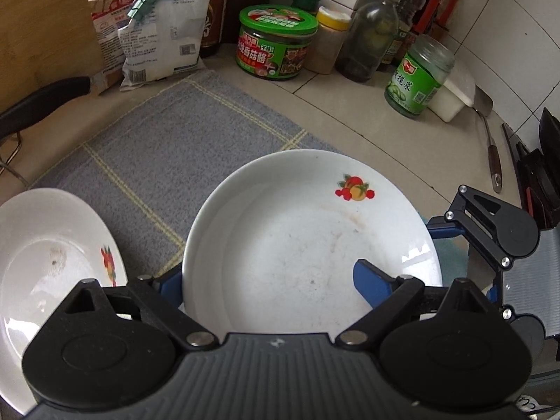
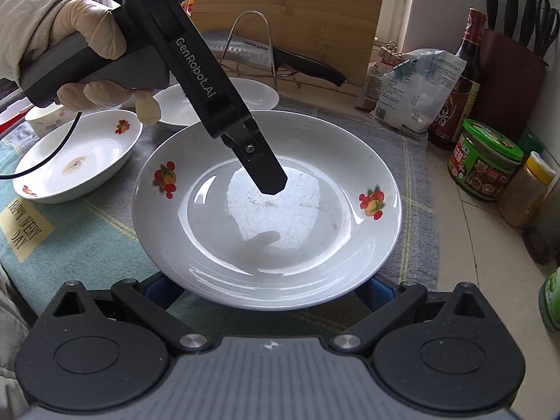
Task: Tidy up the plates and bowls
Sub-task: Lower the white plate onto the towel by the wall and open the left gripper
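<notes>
Nearest the right wrist camera, the right gripper [image 2: 271, 290] has its jaws wide apart, both tips hidden under the near rim of a fruit-printed white plate [image 2: 350, 147]. This plate lies on a grey checked cloth [image 2: 416, 182] on the bench [image 1: 350, 112]. Above the plate's well hangs the left gripper [image 1: 269, 280], held by a gloved hand [image 2: 80, 24]. Its jaws are also apart, clamped on nothing, one finger [image 1: 371, 283] over the well and the other at the left rim. To the left sits a second fruit-printed plate [image 2: 80, 161], with a plain white plate [image 2: 217, 98] farther back. A green-lidded sauce jar [image 1: 276, 45] stands at the far right, and a knife [image 2: 280, 56] rests on a wire rack before a wooden board [image 2: 297, 7].
</notes>
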The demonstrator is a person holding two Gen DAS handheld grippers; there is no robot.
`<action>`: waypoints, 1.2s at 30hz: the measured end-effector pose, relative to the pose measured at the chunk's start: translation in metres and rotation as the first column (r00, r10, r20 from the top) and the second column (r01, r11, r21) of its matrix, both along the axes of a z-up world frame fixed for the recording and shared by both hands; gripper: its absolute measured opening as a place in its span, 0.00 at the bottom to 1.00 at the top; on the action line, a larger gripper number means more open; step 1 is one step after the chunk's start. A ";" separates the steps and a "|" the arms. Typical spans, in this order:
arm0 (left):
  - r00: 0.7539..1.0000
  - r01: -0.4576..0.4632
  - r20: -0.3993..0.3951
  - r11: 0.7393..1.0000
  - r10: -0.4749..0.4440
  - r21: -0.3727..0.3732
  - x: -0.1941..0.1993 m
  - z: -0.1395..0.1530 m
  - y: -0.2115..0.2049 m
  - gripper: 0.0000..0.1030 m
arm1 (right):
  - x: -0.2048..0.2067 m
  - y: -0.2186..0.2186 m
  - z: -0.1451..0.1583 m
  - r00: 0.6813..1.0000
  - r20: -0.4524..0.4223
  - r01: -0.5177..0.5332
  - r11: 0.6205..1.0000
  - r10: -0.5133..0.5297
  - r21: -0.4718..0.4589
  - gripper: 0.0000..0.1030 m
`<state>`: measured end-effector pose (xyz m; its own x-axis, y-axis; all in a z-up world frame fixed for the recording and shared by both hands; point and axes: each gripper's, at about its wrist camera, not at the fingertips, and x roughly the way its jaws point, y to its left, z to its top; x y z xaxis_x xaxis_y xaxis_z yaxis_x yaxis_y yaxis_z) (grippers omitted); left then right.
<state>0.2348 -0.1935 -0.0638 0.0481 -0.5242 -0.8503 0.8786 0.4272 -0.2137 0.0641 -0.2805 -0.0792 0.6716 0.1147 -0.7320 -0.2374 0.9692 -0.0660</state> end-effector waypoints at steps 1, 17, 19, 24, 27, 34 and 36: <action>1.000 0.001 0.004 1.000 -0.001 -0.005 0.002 0.000 -0.004 0.91 | 0.003 -0.004 0.000 1.000 0.000 0.010 1.000 -0.010 -0.001 1.00; 1.000 0.013 0.012 0.999 -0.012 -0.040 0.029 -0.010 -0.051 0.91 | 0.036 -0.038 -0.011 0.994 -0.021 0.106 0.994 -0.106 0.000 1.00; 1.000 0.013 0.013 0.999 -0.013 -0.039 0.031 -0.013 -0.054 0.91 | 0.040 -0.042 -0.012 0.993 -0.028 0.112 0.994 -0.112 -0.001 1.00; 1.000 0.005 0.004 0.999 -0.005 -0.037 0.037 -0.020 -0.060 0.91 | 0.046 -0.047 -0.016 0.990 -0.037 0.132 0.991 -0.133 -0.006 1.00; 1.000 0.002 0.006 0.999 -0.002 -0.036 0.039 -0.023 -0.061 0.92 | 0.047 -0.048 -0.016 0.990 -0.036 0.135 0.991 -0.135 -0.007 1.00; 0.998 0.000 0.056 0.999 0.002 -0.039 0.036 -0.025 -0.059 0.92 | 0.046 -0.043 -0.015 0.992 -0.030 0.125 0.992 -0.126 -0.033 1.00; 0.996 0.010 0.091 0.999 -0.005 -0.050 0.033 -0.020 -0.058 0.93 | 0.046 -0.043 -0.014 0.991 -0.035 0.129 0.991 -0.130 -0.028 1.00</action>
<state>0.2678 -0.2513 -0.0833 0.1196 -0.5669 -0.8150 0.8984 0.4112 -0.1542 0.1098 -0.3234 -0.0935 0.6519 0.0096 -0.7582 -0.1127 0.9900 -0.0844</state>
